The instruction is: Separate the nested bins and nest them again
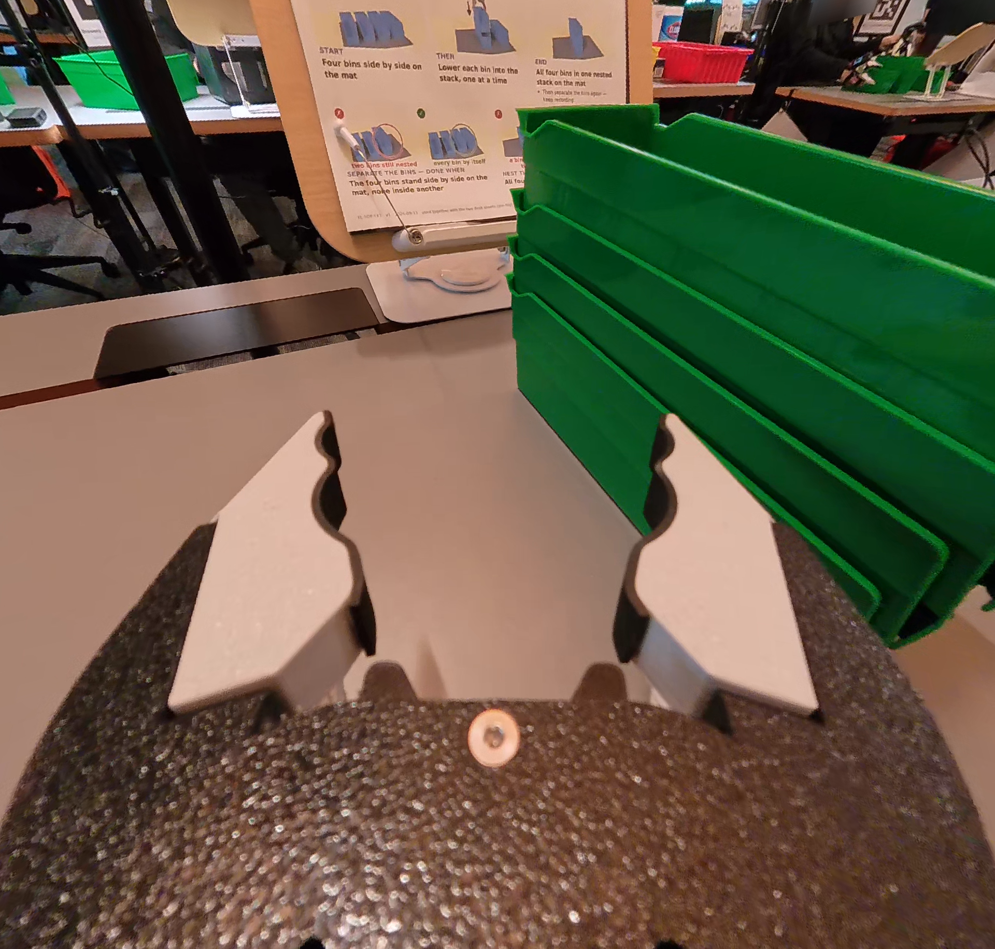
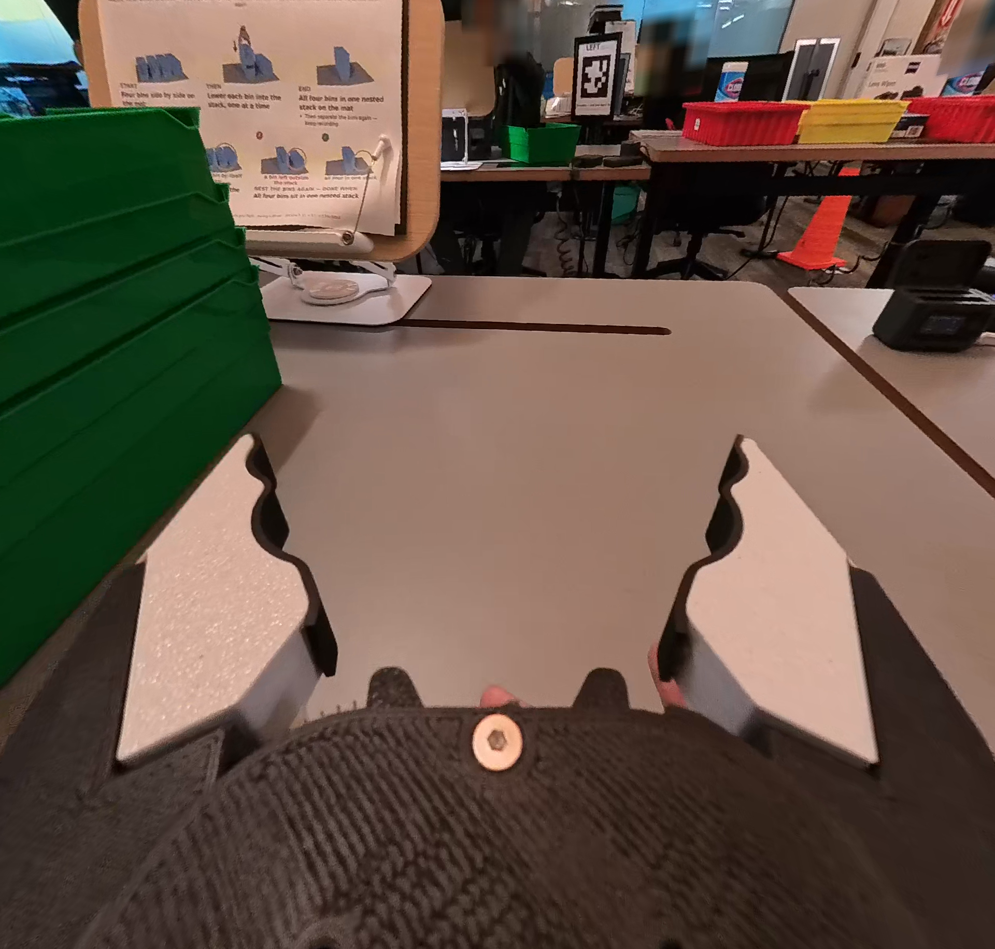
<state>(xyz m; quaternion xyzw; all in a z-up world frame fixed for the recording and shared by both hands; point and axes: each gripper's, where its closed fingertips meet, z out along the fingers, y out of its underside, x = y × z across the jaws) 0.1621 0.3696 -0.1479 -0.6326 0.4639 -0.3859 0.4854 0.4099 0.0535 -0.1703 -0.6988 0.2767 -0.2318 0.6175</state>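
Between the two grippers, on the pale grey tabletop (image 2: 538,411), stood the nested stack of green plastic bins (image 1: 754,331), four stepped rims showing, uppermost bin sitting tilted and riding higher at one end. Held the left gripper (image 1: 495,438) just beside the stack, jaws spread wide and empty, one white finger (image 1: 700,573) overlapping the lowest green rim, whether in contact impossible to say. Hovered the right gripper (image 2: 495,454) over bare table on the stack's other side, jaws likewise wide apart, nothing between them.

Judged as the start of separating: best done by pinching only the top bin's rim, bracing a lower rim with the other gripper, and lifting straight up so that no second bin came along. Worth squaring the tilted top bin first, since a skewed pull could wedge it.

Cut off by both frame edges: the stack's near end and its base. Hidden: the bin interiors. Behind, a white instruction sheet on a wooden stand (image 1: 431,115), partly covered by the stack.
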